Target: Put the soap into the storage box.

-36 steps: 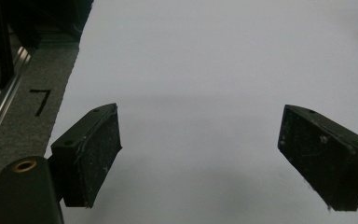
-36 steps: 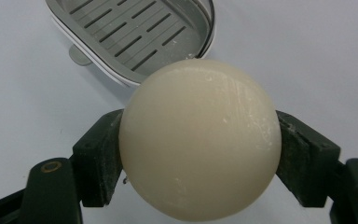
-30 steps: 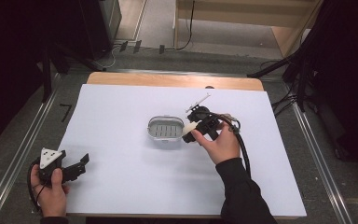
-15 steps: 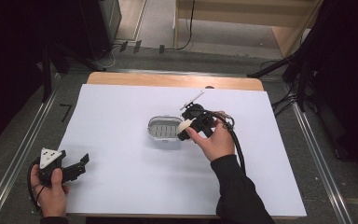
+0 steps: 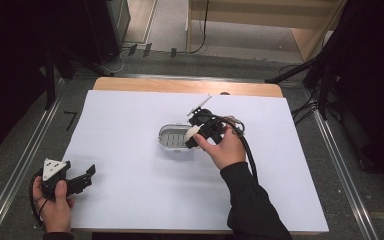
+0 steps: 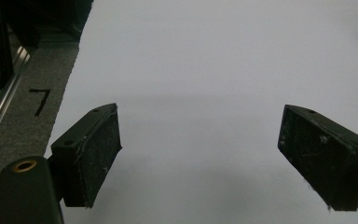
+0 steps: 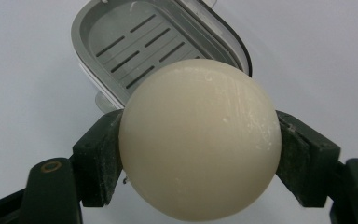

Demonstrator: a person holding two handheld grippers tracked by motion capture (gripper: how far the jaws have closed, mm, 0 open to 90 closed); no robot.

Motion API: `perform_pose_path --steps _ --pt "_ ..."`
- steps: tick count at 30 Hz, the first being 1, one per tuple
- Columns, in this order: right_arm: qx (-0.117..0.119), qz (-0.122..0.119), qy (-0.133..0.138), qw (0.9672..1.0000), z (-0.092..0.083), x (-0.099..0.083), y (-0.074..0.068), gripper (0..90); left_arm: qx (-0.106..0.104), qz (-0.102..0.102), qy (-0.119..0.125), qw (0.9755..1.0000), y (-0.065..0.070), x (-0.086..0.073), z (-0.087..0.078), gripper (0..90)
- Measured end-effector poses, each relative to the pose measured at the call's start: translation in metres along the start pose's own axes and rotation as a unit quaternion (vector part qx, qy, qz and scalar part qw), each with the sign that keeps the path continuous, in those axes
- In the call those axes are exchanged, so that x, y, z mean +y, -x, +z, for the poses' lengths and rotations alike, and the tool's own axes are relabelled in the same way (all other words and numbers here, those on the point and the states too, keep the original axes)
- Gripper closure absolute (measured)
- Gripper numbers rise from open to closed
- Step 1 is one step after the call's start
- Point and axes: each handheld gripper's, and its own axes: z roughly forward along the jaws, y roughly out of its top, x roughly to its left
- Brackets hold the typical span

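Right gripper: shifted slightly left and down in the high view frame, from the dish's right edge to over its right end.
Soap bar: carried along between the jaws, now overlapping the right rim of the soap dish.
Right hand: moved left with the gripper, nearer frame centre.

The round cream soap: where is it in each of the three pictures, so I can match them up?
High view: the soap sits near the middle, clamped in the right gripper at the right end of the grey soap dish.
Right gripper view: it is large in the centre, squeezed from both sides, the dish behind it.
Left gripper view: not in it.
Shared landmark: the white sheet on the table.
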Motion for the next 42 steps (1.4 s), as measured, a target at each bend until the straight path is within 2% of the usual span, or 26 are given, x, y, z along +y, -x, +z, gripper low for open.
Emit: perform_pose_path --steps 17,20,21,23,35,42 --pt "0.009 -0.008 -0.002 0.9999 0.009 0.019 -0.008 25.5 0.000 0.000 0.000 1.0000 0.000 0.000 0.000 14.1" --pt "0.004 -0.011 -0.003 0.9999 0.009 0.021 -0.009 25.5 0.000 0.000 0.000 1.0000 0.000 0.000 0.000 14.1" --pt "-0.004 -0.014 -0.004 0.9999 0.010 0.023 -0.011 25.4 0.000 0.000 -0.001 1.0000 0.000 0.000 0.000 14.1" --pt "0.001 -0.015 -0.003 0.9999 0.012 0.025 -0.011 25.5 0.000 0.000 0.000 1.0000 0.000 0.000 0.000 14.1" --pt "0.005 -0.014 -0.007 0.9999 0.021 0.036 -0.016 25.4 0.000 0.000 0.000 1.0000 0.000 0.000 0.000 14.1" --pt "0.007 -0.011 -0.009 0.9999 0.028 0.038 -0.014 25.4 0.000 0.000 0.000 1.0000 0.000 0.000 0.000 14.1"
